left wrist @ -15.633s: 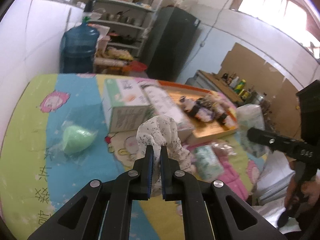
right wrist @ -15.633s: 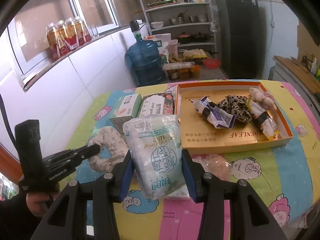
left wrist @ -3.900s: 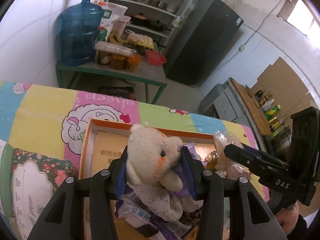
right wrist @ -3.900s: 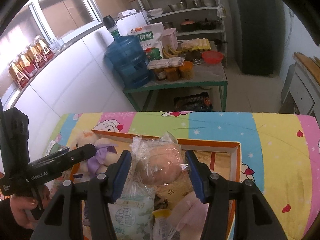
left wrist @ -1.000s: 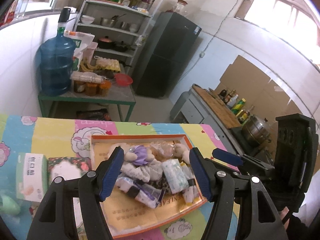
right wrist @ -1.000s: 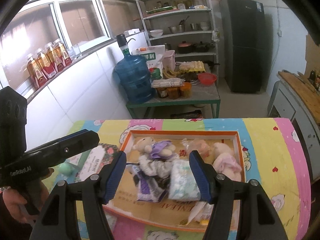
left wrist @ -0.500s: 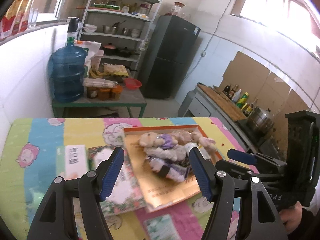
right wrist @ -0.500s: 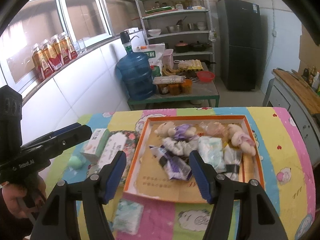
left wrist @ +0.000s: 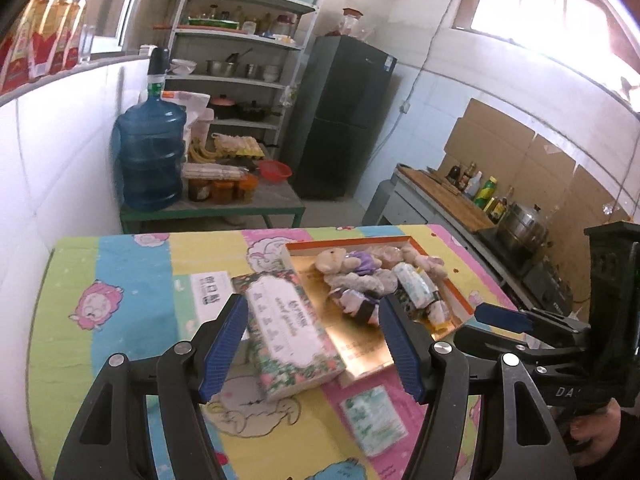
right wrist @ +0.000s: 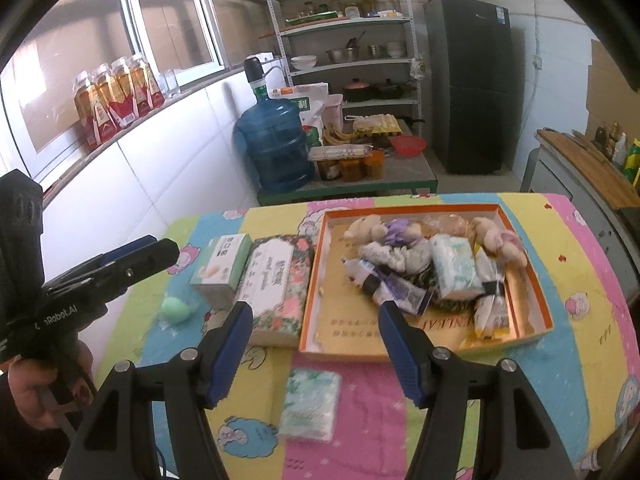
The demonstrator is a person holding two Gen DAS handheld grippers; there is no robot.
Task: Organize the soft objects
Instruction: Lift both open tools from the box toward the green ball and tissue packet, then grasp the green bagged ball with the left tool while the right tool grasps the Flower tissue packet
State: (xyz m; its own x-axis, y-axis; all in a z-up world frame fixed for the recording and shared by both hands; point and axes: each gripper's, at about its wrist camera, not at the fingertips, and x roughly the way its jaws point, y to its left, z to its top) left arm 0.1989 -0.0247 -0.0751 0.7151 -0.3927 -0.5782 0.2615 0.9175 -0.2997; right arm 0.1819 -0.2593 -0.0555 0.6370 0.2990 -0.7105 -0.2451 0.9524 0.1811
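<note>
with both sets of jaws spread wide and nothing between them, the left gripper (left wrist: 312,344) and the right gripper (right wrist: 314,350) hang above the worktop (right wrist: 576,364), each gripped by a hand (right wrist: 36,392) and holding nothing. beyond the jaws sits the orange-rimmed box (right wrist: 536,284), and most of the soft things are already piled inside it: a plush bear (right wrist: 362,226), a second plush toy (right wrist: 498,240), a tissue pack (right wrist: 454,266) and several wrapped sachets, crowded toward the far side. judging by that, the sorting looks mostly done. left outside are a small tissue packet (right wrist: 310,404) lying just in front of the box, nearest the jaws, and a green sponge egg (right wrist: 174,310) over by the wall side. a floral tissue box (right wrist: 276,280) and a pale green carton (right wrist: 222,268) stand just beside the box; whether they count as soft items i cannot tell.
</note>
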